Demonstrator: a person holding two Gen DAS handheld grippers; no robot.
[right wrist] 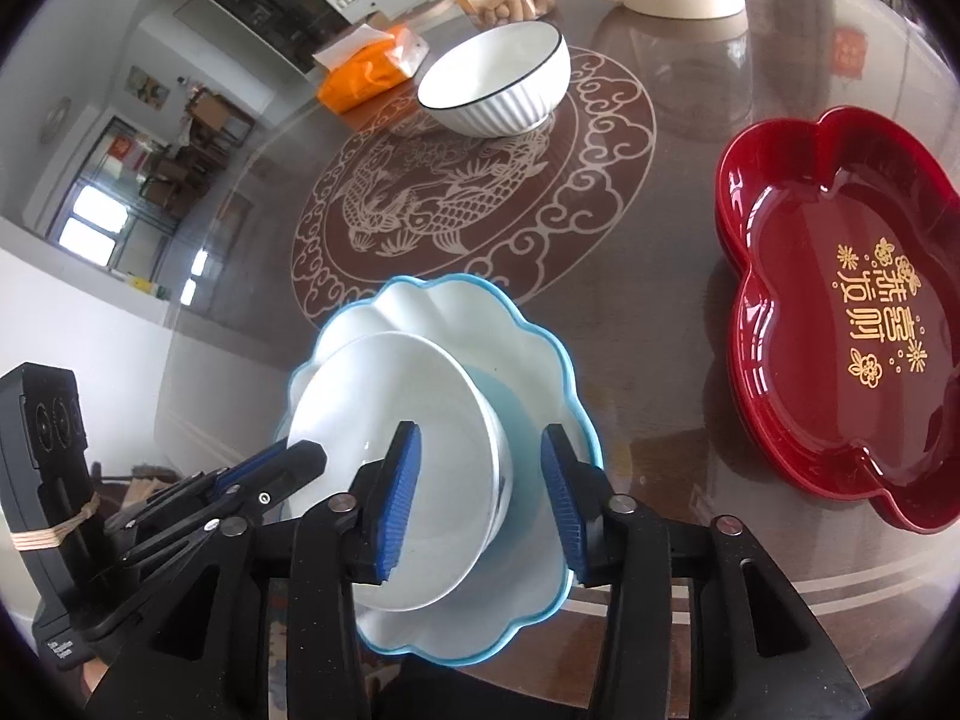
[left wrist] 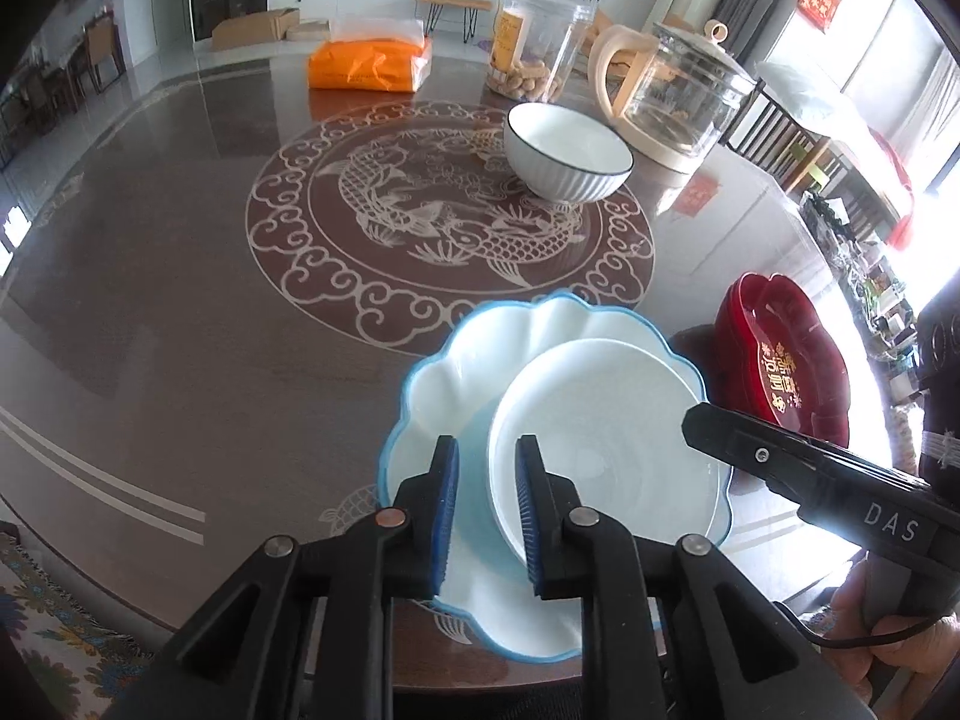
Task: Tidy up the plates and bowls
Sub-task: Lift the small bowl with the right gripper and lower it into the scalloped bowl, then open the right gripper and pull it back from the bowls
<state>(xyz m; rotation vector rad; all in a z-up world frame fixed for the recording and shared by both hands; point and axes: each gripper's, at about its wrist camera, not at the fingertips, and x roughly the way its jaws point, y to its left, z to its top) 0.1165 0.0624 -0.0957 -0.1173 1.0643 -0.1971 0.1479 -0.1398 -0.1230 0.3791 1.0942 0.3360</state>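
In the lower centre of both views, a small white plate (left wrist: pixel 600 438) is sitting inside the blue-rimmed scalloped plate (left wrist: pixel 456 360), off to one side, not centred. The left gripper (left wrist: pixel 487 498) is standing slightly spread, its pads straddling the small plate's near rim without clearly pressing it, though the glare makes contact hard to judge. The right gripper (right wrist: pixel 480 498) is gaping wider, its fingers either side of the opposite rim and pinching nothing. A ribbed white bowl (right wrist: pixel 495 81) is waiting toward the top of the frame, a red tray (right wrist: pixel 840 312) at the right. The risk here: either claw catching a rim while pulling away, tipping the off-centre plate or dragging both along the glossy table (left wrist: pixel 180 300)
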